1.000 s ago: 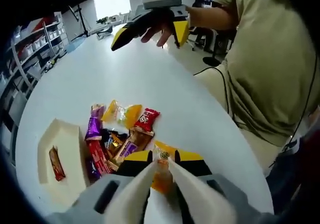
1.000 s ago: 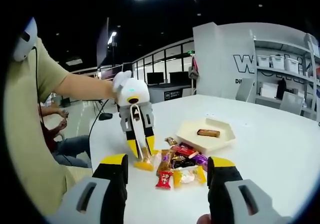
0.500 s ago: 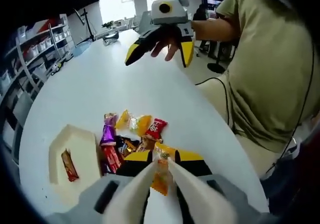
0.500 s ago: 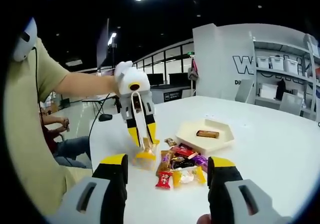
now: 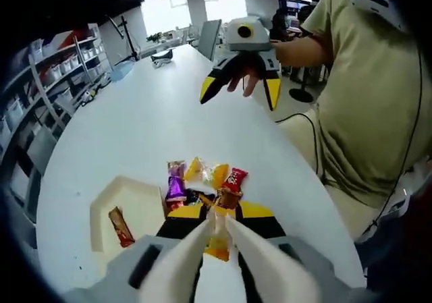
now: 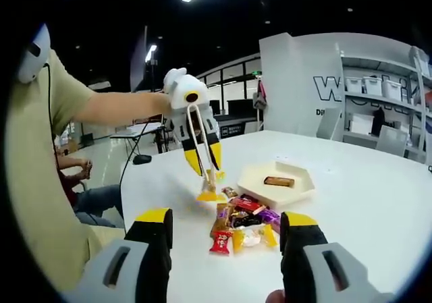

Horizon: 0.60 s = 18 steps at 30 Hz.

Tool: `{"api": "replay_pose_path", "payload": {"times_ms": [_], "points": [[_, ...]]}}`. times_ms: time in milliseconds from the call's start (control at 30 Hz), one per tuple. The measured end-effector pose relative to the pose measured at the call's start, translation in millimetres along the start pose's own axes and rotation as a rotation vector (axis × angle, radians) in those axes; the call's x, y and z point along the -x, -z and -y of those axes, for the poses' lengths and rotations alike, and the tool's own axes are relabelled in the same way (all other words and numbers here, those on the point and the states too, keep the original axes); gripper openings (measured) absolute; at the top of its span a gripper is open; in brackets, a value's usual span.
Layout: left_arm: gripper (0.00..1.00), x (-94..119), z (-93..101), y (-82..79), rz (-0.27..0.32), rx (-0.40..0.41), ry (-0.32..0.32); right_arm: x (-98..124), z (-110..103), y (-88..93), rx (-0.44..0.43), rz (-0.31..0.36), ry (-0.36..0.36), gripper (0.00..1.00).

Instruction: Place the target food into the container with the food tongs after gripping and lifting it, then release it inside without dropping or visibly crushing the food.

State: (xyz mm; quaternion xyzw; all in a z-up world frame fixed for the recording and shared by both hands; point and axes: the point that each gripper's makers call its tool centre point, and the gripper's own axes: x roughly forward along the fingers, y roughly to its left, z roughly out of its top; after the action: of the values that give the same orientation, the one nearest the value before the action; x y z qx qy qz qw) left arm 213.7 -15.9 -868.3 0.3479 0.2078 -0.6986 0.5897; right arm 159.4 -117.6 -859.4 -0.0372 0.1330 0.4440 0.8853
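My left gripper (image 5: pixel 219 212) is shut on a pair of white food tongs (image 5: pixel 237 249). The tongs pinch an orange-wrapped candy (image 5: pixel 217 241). In the right gripper view the left gripper (image 6: pixel 206 160) hangs above the table with the candy (image 6: pixel 210 195) clear of the surface, left of the candy pile (image 6: pixel 244 221). The cream tray (image 6: pixel 297 189) lies beyond the pile and holds a brown bar (image 6: pixel 278 181). In the left gripper view the tray (image 5: pixel 142 198) and bar (image 5: pixel 121 226) sit lower left. My right gripper (image 6: pixel 226 225) is open with nothing in it, away from the pile.
The pile of wrapped candies (image 5: pixel 206 180) lies on a round white table (image 5: pixel 135 114). The right gripper (image 5: pixel 241 92) hovers near the table's far edge, held by a person in an olive shirt (image 5: pixel 364 100). Shelves (image 5: pixel 47 73) stand at the left.
The left gripper has risen with the tongs, lifting the orange candy off the table beside the pile and carrying it toward the tray. The right gripper has stayed open and still.
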Motion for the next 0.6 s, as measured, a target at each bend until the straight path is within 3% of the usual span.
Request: {"api": "replay_pose_path", "payload": {"times_ms": [233,600], "points": [[0.17,8,-15.9,-6.4,0.007,0.014,-0.013,1,1,-0.1,-0.003,0.003,0.003,0.63],[0.18,-3,-3.1,16.4,-0.049,0.013,0.008,0,1,2.5,-0.004,-0.003,0.001,0.63]]}}
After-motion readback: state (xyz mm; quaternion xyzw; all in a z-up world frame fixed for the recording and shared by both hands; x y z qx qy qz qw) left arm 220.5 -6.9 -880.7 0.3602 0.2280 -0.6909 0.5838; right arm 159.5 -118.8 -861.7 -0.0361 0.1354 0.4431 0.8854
